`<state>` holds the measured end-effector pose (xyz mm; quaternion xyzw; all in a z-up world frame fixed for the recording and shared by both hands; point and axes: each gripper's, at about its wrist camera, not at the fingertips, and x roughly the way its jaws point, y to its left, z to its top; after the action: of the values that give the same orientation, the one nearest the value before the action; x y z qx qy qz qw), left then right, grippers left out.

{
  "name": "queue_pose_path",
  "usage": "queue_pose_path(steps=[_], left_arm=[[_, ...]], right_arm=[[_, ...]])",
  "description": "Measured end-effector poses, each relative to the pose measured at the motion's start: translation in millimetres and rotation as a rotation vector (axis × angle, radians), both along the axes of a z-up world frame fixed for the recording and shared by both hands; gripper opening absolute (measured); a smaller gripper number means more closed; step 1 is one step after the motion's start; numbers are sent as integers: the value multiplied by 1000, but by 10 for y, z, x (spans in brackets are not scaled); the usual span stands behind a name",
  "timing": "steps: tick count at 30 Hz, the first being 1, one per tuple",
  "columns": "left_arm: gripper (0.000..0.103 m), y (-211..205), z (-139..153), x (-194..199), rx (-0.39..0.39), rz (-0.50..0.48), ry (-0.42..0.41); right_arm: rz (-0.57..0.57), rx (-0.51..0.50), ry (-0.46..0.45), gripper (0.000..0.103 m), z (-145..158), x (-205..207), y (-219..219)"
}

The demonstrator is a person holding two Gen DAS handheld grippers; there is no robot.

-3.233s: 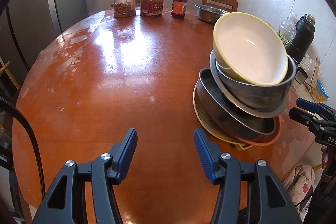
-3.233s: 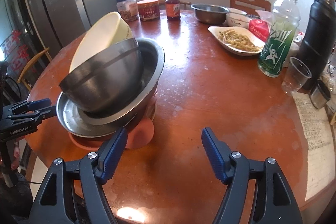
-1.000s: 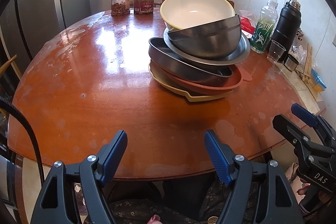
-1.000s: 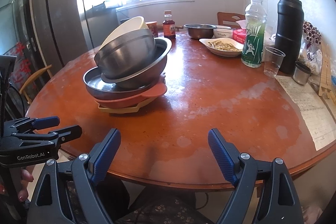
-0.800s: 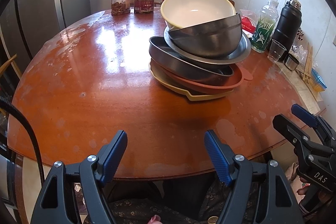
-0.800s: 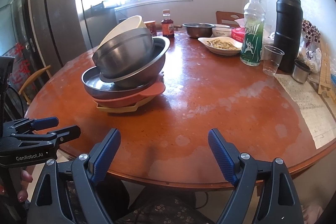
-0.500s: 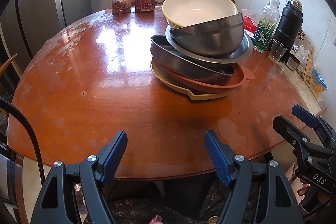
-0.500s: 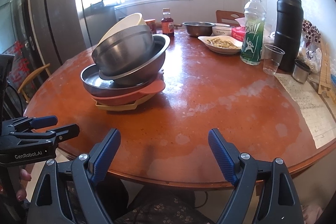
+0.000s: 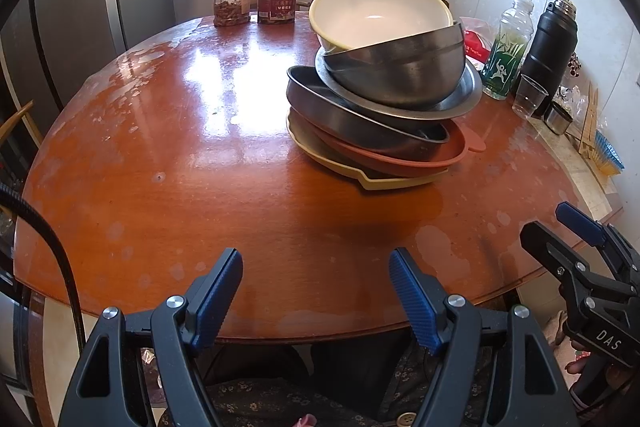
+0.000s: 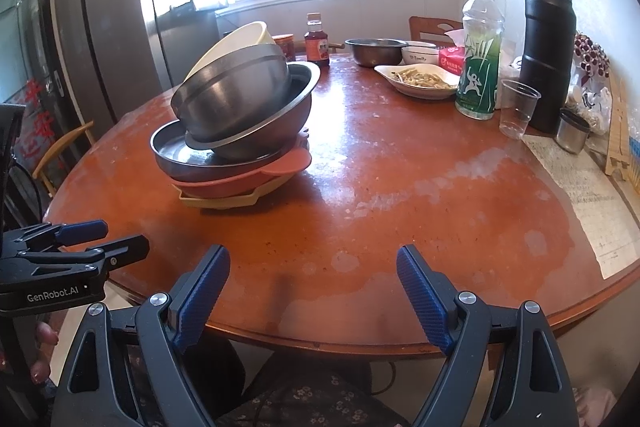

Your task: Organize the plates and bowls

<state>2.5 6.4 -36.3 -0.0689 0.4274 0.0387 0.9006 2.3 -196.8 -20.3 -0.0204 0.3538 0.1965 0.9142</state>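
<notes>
A leaning stack of dishes stands on the round wooden table (image 9: 160, 155). A cream bowl (image 9: 380, 13) (image 10: 236, 45) tops it, inside a steel bowl (image 9: 400, 75) (image 10: 232, 91). Under them lie a wider steel bowl (image 10: 276, 131), a dark steel pan (image 9: 348, 119) (image 10: 180, 155), a terracotta plate (image 9: 400, 157) (image 10: 248, 179) and a yellow plate (image 9: 384, 181) (image 10: 224, 201). My left gripper (image 9: 316, 277) hovers open above the table's near edge, well short of the stack. At the same edge my right gripper (image 10: 314, 273) is open too, with nothing between its fingers.
Jars (image 9: 232, 7) and a sauce bottle (image 10: 317, 39) stand at the far side. A steel bowl (image 10: 374, 51), a dish of food (image 10: 420, 79), a green bottle (image 10: 478, 67), a plastic cup (image 10: 516, 103), a black flask (image 10: 546, 51) and a paper sheet (image 10: 584, 195) line the right. A fridge (image 10: 104, 39) stands left.
Three seconds back both grippers were close over the table by the stack; they have drawn back to the near edge. Over the last second, nothing has visibly moved.
</notes>
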Motion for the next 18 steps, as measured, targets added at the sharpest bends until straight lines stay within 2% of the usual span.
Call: queue_pose_path(steps=[18], left_arm=[[75,3,-17,1,6,4,1]], right_arm=[[-11,-2,4,86,-11,5,-14]])
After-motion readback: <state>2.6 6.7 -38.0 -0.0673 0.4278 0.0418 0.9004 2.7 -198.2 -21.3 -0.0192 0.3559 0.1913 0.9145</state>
